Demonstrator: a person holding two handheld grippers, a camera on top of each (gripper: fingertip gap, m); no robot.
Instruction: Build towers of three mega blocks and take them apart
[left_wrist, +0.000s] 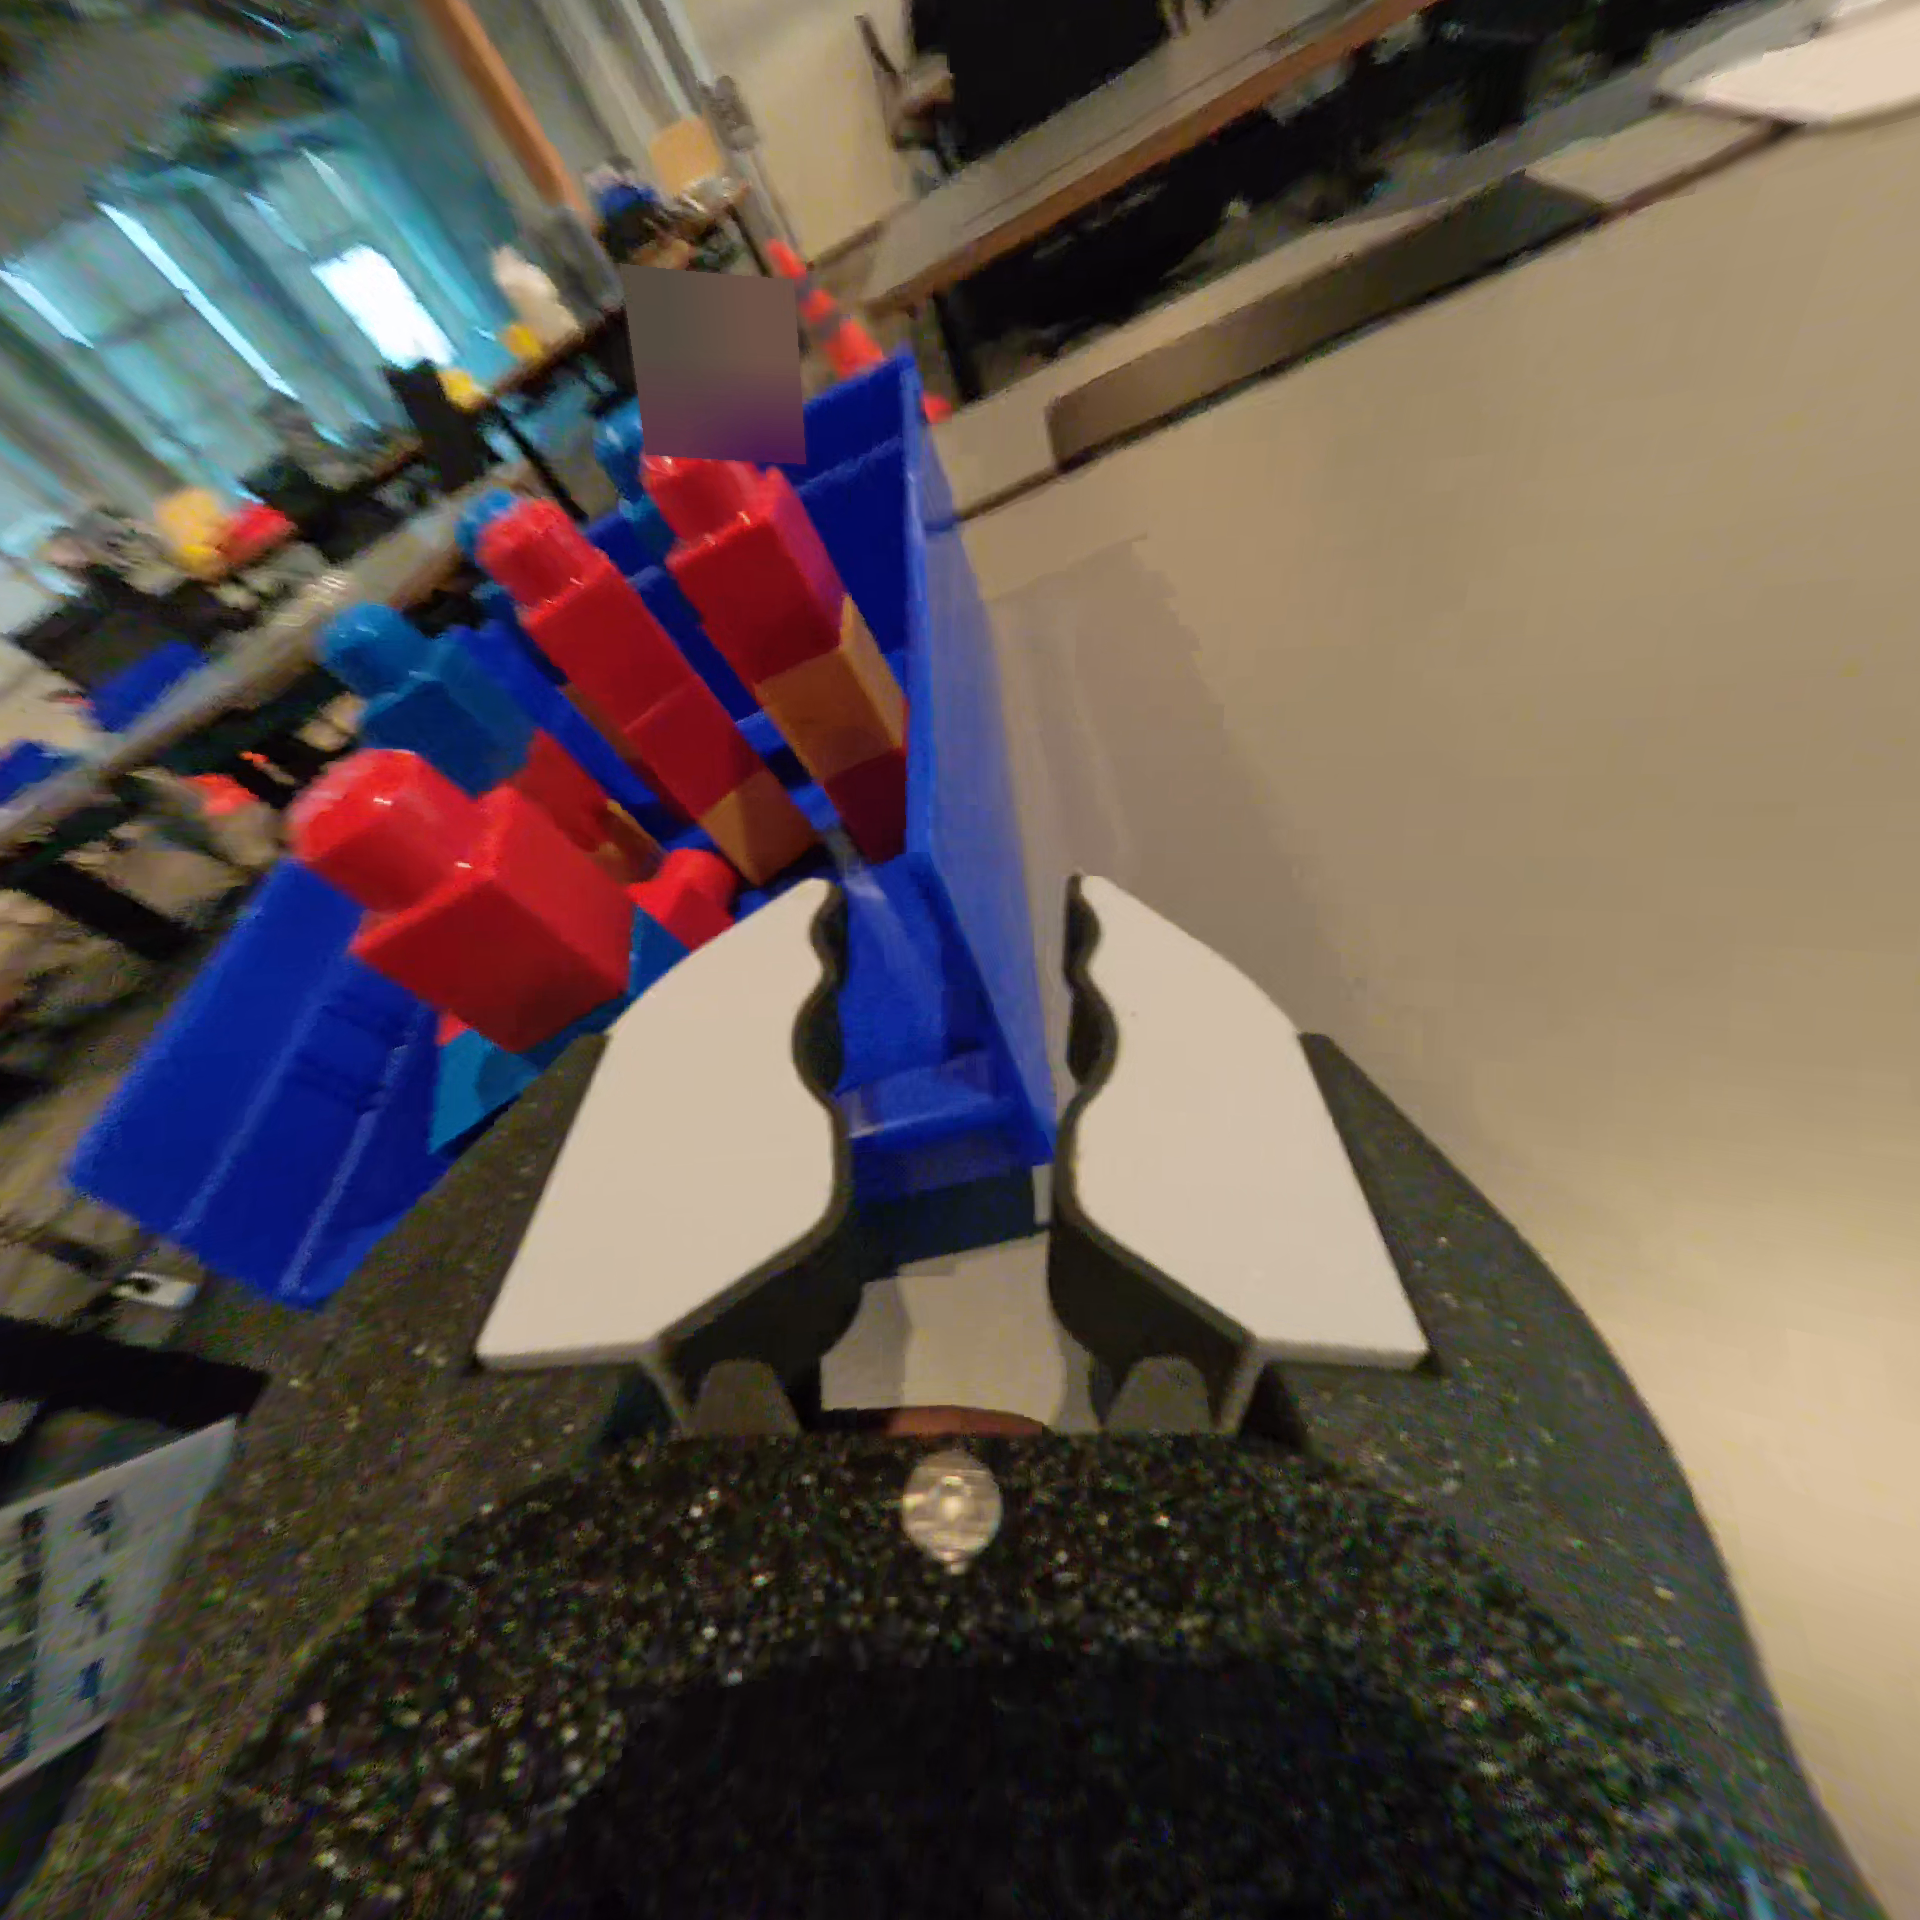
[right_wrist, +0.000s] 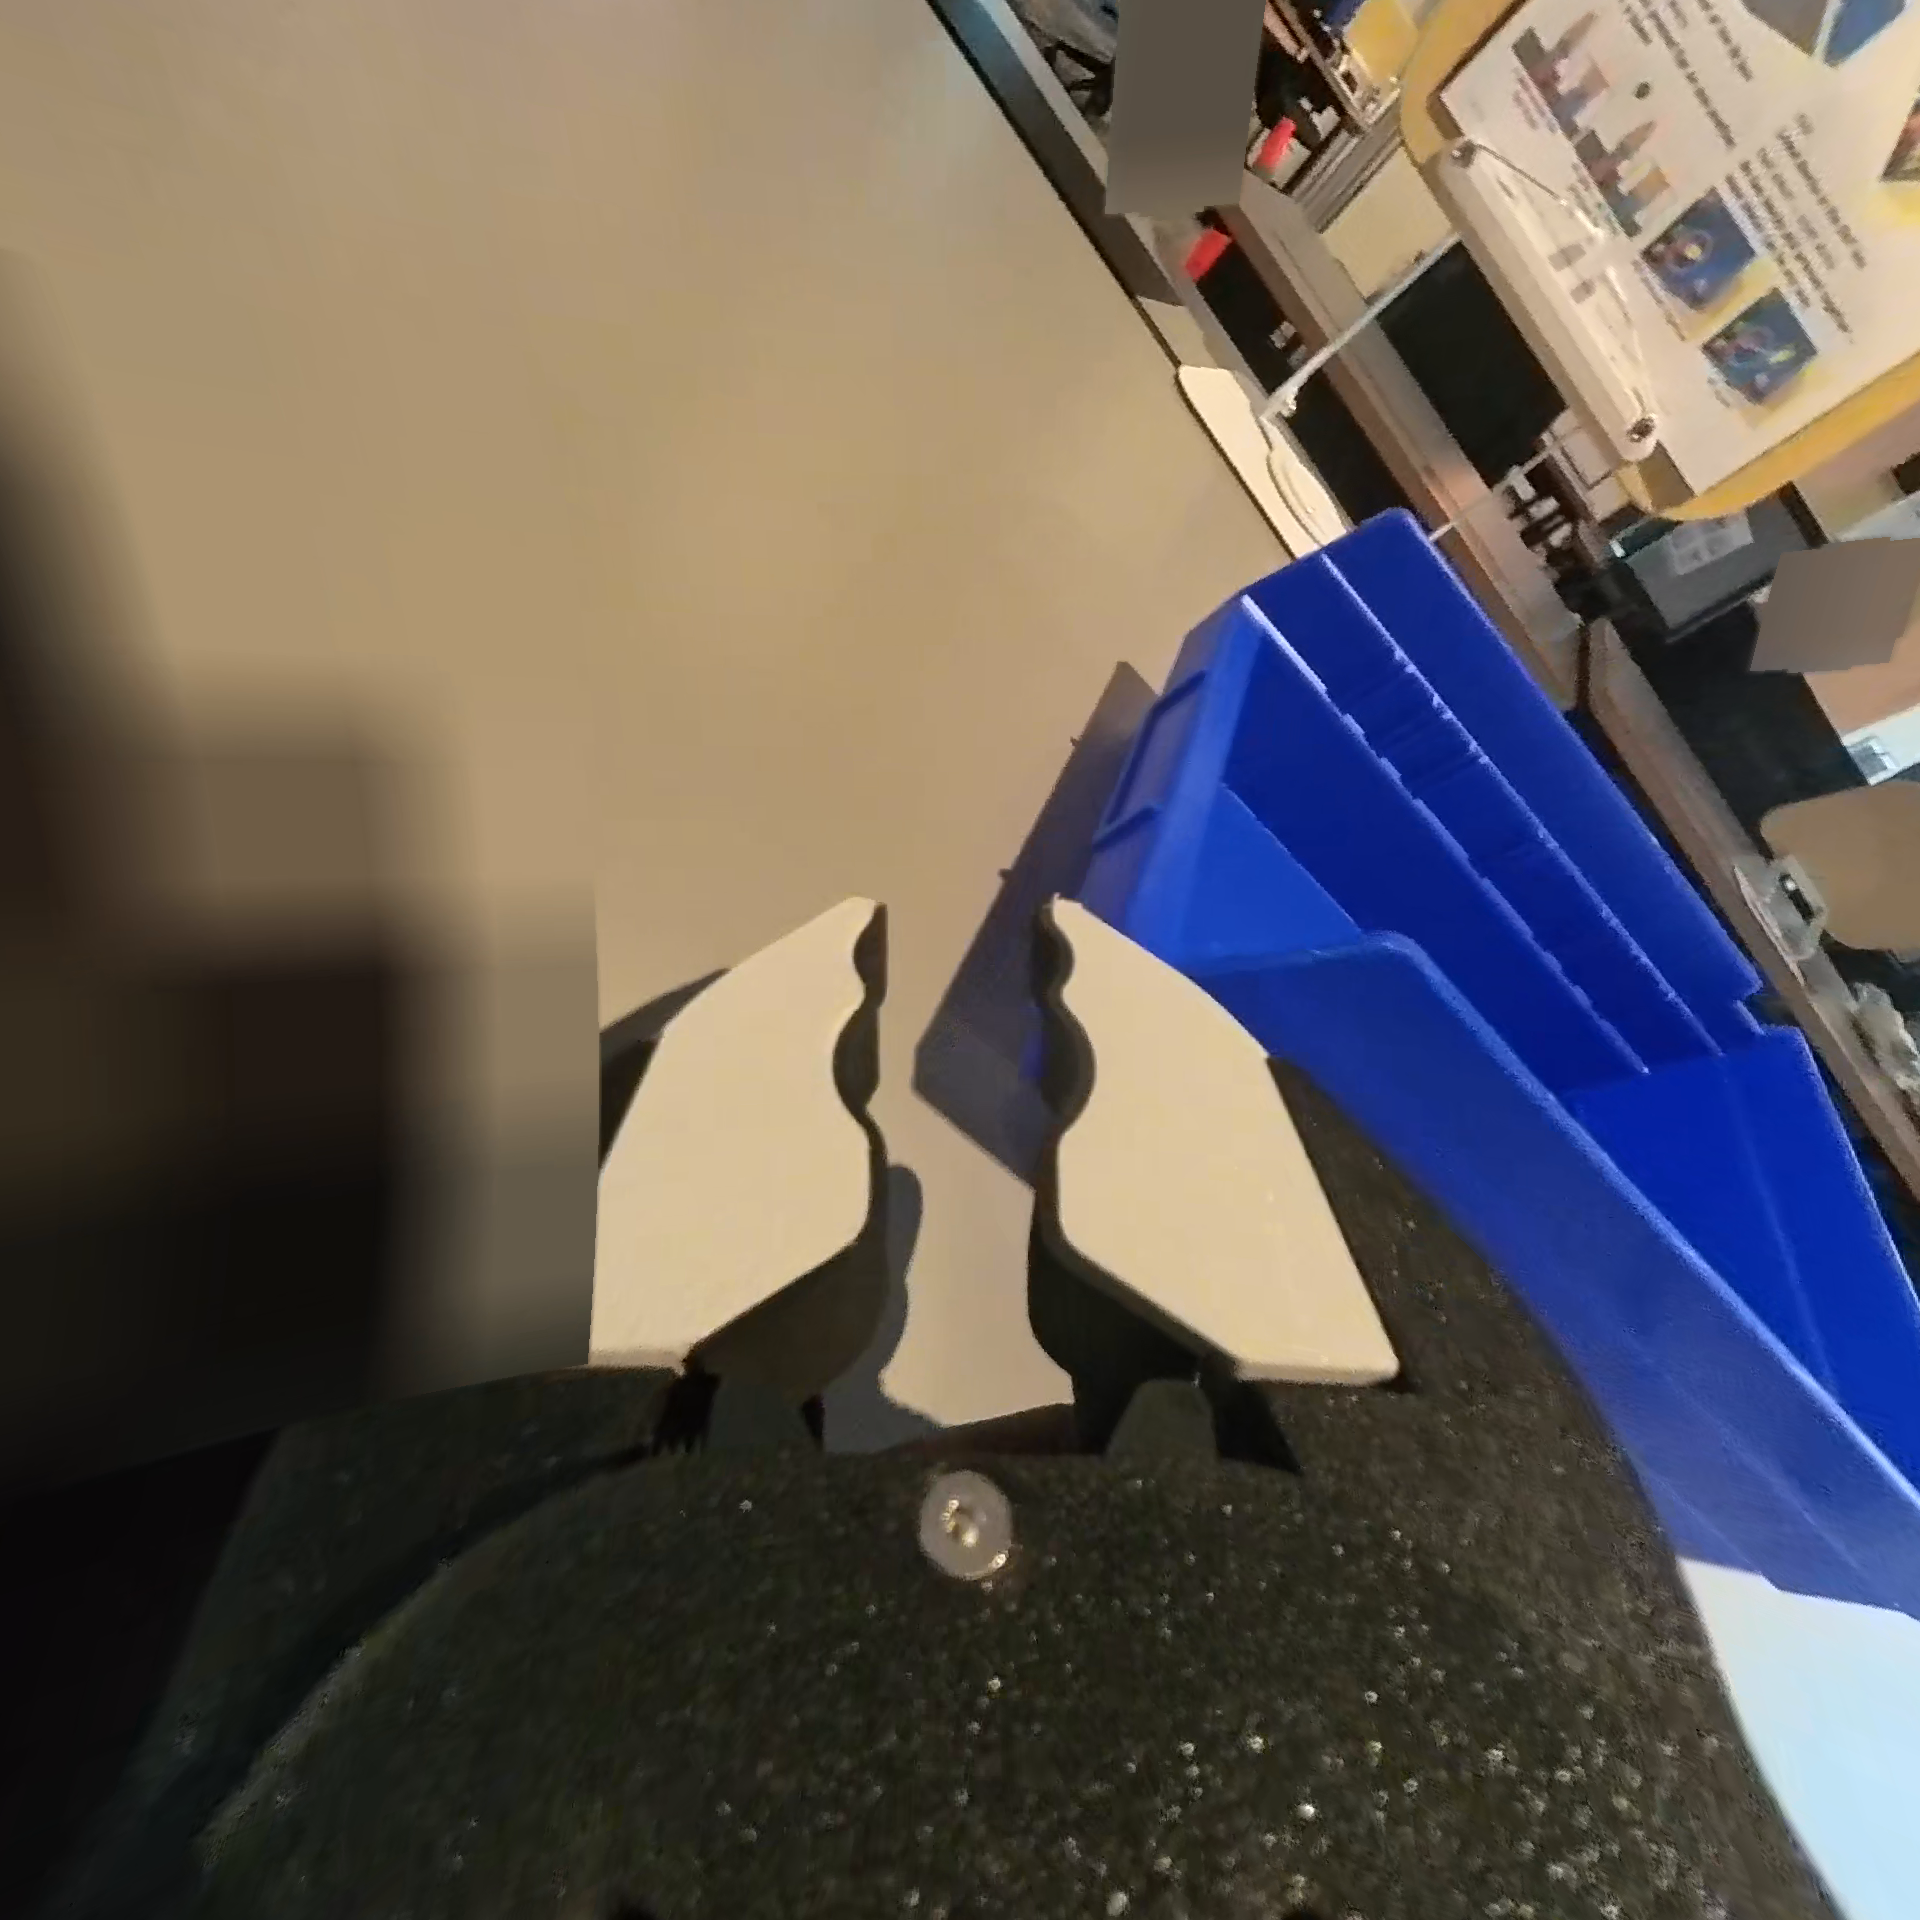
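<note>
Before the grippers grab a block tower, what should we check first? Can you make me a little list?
1. Left gripper open with nothing in it: ok, there is a gap between its fingers.
2. Right gripper open with nothing in it: ok.
3. Towers ready to take: ok, stacked red and orange blocks stand in the blue bin.
4. Left gripper lined up on a tower: not ok, its fingers point at the bin's wall, beside the towers.
5. Right gripper near a tower: not ok, it shows only the table and an empty blue bin.
6. Which tower has three blocks: cannot tell, the bottoms are hidden.
</note>
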